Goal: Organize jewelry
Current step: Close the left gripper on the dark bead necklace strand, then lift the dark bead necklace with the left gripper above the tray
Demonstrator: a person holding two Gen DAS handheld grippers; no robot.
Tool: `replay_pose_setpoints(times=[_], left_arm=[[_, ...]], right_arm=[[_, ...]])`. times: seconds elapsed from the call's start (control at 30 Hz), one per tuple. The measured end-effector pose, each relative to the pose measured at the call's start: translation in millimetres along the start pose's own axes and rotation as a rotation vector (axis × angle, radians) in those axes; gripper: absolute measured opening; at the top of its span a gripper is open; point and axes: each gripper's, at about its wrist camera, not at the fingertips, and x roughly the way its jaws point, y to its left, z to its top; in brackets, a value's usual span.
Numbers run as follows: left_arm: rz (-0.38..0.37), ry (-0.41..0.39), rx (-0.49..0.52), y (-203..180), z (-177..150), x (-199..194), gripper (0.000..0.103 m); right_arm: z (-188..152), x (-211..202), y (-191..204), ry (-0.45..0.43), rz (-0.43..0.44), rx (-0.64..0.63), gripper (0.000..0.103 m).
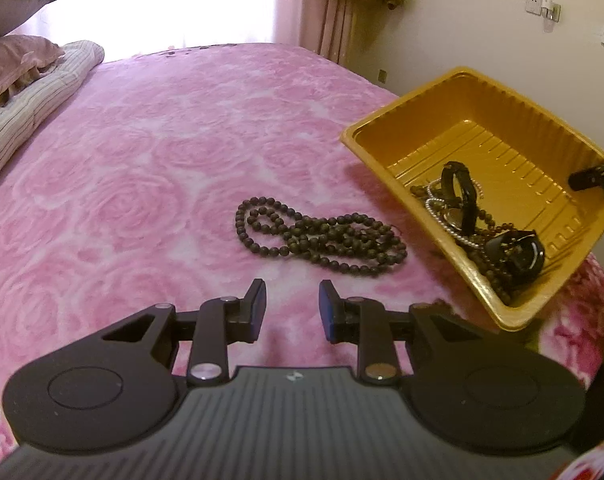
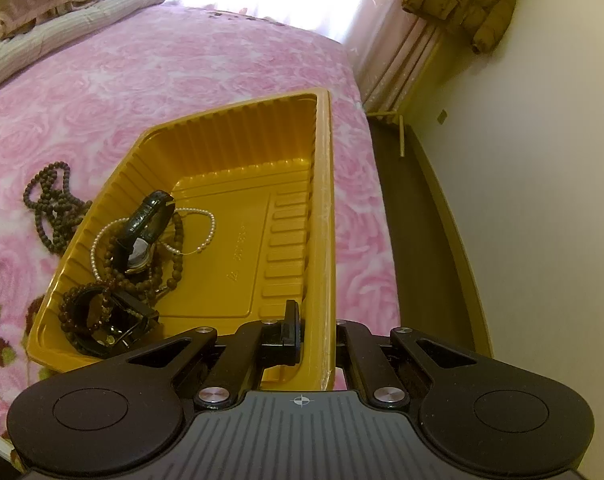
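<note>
Two grippers: left gripper (image 1: pixel 292 312) slightly apart, empty; right gripper (image 2: pixel 317 332) clamped on yellow tray (image 2: pixel 323 200) rim.

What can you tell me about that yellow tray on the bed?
The tray is a shallow rectangle of glossy mustard-yellow plastic with ribbed walls, a flat rim and a ridged floor. It sits tilted near the edge of the pink bed, one side lifted. The right gripper is shut on its rim, one finger inside the wall and one outside. Watches, a pearl strand and dark beads lie heaped at its low end.
</note>
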Motion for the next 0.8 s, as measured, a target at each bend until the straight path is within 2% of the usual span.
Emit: replay_pose_setpoints(times=[0.23, 0.33, 0.6, 0.7, 0.73, 0.77, 0.8], left_arm=[[0.000, -0.004, 0.111, -8, 11, 29, 0.025], [0.018, -0.019, 0.202, -13, 17, 40, 0.025], [0.007, 0.006, 0.482, -31, 16, 69, 0.025], [-0.005, 0.015, 0.519, -34, 18, 76, 0.024], [-0.009, 0.022, 0.528, -36, 19, 78, 0.021], [-0.010, 0.035, 0.543, -38, 20, 80, 0.010], [-0.005, 0.043, 0.557, -40, 20, 80, 0.008]], right_arm=[[-2, 2, -2, 0.012, 0.008, 0.005, 0.003], [-2, 3, -4, 0.017, 0.013, 0.012, 0.003], [-2, 7, -4, 0.019, 0.011, 0.023, 0.003], [-3, 9, -6, 0.024, 0.009, 0.026, 0.003], [-3, 9, -6, 0.025, 0.009, 0.028, 0.003], [-3, 8, -6, 0.025, 0.009, 0.029, 0.003], [-2, 8, -6, 0.023, 0.009, 0.029, 0.003]])
